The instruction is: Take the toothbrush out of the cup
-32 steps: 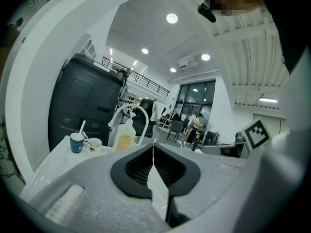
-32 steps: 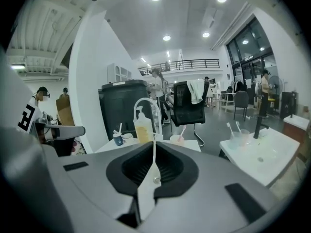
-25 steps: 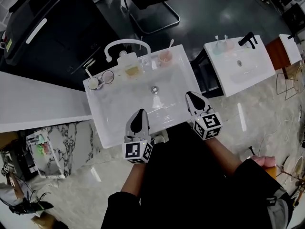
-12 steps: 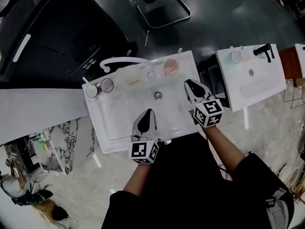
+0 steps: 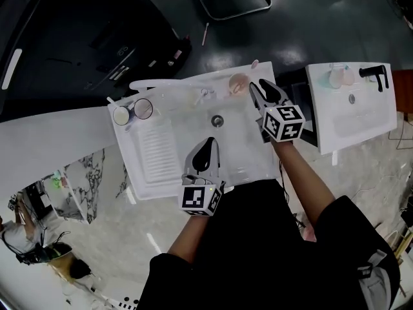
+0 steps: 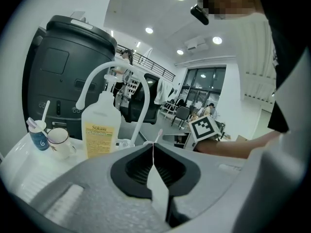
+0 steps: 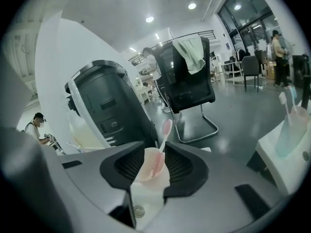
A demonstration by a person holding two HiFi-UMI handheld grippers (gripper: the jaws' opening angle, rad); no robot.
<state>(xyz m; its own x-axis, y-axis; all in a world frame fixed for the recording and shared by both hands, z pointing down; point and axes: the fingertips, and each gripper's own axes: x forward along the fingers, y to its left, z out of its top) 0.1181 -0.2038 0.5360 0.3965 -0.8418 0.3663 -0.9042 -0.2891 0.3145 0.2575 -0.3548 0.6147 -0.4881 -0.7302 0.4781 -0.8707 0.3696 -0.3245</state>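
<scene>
White sink (image 5: 148,173), pink cup (image 7: 143,170) holding toothbrush (image 7: 166,127) between right claw (image 5: 259,88)'s just-opened jaws, left claw (image 6: 154,147) closed

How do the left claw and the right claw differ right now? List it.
The left claw is shut and empty. The right claw is open, its jaws have just been opening, and the pink cup with its toothbrush stands between them. The left claw sits over the near part of the sink, while the right claw reaches its far right corner. Both carry a marker cube.
</scene>
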